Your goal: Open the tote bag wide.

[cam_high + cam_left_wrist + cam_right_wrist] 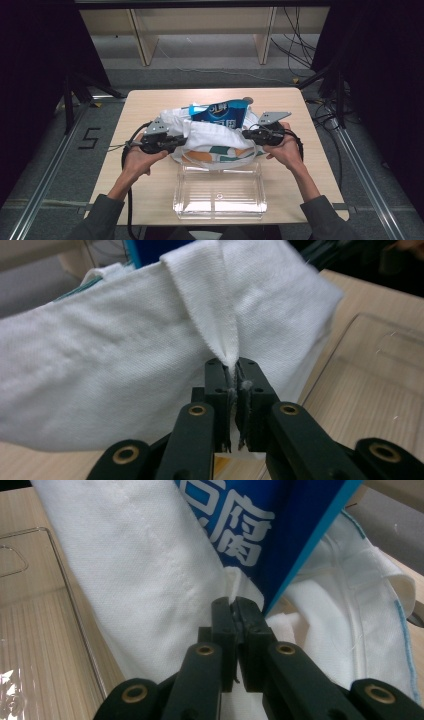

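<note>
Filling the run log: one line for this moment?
left gripper: shut on white cloth bag | right gripper: shut on bag | blue packet inside

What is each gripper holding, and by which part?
Both hold the white bag: left gripper pinches a fold of its rim, right gripper its opposite edge.

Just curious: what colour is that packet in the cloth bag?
Blue with white lettering, best in the right gripper view.

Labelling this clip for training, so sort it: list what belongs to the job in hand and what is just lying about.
In the job:
- white cloth bag, pinched at both ends
- blue packet sticking out of the bag
- left gripper, shut on the bag
- right gripper, shut on the bag

Lying about:
- clear plastic tray, near the table edge
- cables on the floor
</note>
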A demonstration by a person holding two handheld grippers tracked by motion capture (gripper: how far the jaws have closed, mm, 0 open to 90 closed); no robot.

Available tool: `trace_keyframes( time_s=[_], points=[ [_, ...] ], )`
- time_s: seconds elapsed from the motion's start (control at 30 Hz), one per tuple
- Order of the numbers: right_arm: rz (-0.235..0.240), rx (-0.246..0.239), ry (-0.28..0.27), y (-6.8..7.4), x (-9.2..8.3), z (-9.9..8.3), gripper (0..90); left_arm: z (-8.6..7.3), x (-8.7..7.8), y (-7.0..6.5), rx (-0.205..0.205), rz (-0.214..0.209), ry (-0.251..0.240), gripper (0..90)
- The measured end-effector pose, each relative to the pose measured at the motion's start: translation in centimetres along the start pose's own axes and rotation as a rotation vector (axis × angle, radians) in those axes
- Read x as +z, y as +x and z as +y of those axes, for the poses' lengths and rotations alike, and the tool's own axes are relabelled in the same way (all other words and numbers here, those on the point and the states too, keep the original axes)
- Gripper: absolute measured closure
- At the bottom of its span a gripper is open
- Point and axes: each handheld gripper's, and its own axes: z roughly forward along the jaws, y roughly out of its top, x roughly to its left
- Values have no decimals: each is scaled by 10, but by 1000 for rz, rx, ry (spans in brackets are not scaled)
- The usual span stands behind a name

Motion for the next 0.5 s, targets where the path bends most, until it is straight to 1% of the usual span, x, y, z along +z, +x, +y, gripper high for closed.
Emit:
trace_keyframes(
  time_s=[0.03,0.07,0.1,0.13,0.17,0.2,0.23,0.27,0.3,0.33,0.37,0.4,0.43,0.47,0.5],
  points=[
    [0,0,0,0,0,0,880,0,0,0,0,0,0,842],
    [-2,0,-2,2,1,0,879,-6,4,4,-17,1,7,842],
    [4,-6,2,3,3,0,878,-12,9,8,-19,5,28,841],
    [12,-15,21,6,6,0,877,-22,17,15,-7,6,78,840],
    [12,-15,21,6,6,0,877,-22,17,15,-7,6,78,840],
    [10,-32,32,7,10,0,877,-27,22,17,-20,6,81,841],
    [10,-32,32,7,10,0,877,-30,25,21,-1,-3,117,841],
    [14,-31,44,8,12,-1,877,-34,30,22,-4,9,126,841],
    [21,-32,58,8,14,-2,877,-37,34,24,-10,6,148,841],
    [22,-27,57,7,17,-4,877,-41,39,26,-3,9,169,841],
    [30,-19,73,7,19,-5,877,-44,43,30,24,-7,179,841],
    [39,-5,84,7,22,-8,877,-47,46,31,4,-6,179,841],
    [41,-9,89,5,24,-11,878,-48,48,33,17,-9,190,841],
    [42,-6,98,4,27,-13,879,-49,49,33,6,-12,193,842],
    [47,3,112,3,29,-16,880,-50,49,34,13,-9,191,842]
  ],
)
